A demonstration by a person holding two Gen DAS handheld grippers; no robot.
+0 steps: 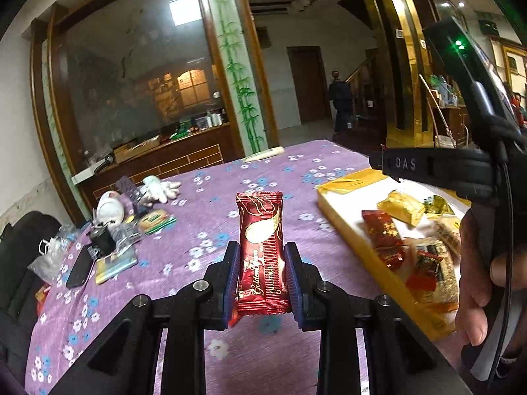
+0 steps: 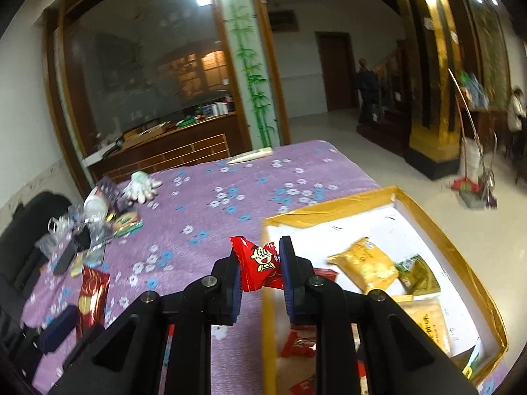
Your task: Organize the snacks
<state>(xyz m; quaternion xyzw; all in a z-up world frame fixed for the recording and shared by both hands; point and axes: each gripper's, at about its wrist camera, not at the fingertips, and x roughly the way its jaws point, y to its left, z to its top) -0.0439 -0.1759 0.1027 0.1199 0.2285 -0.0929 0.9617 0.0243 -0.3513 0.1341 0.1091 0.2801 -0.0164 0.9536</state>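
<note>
Gleaming dark-red foil snack packet (image 1: 263, 256)

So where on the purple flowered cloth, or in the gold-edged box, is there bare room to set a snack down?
Bare cloth runs down the middle of the purple flowered tablecloth, between the left-edge clutter pile and the gold-edged white box. The box's far white floor is free; its near half is crowded with yellow and red packets.
</note>
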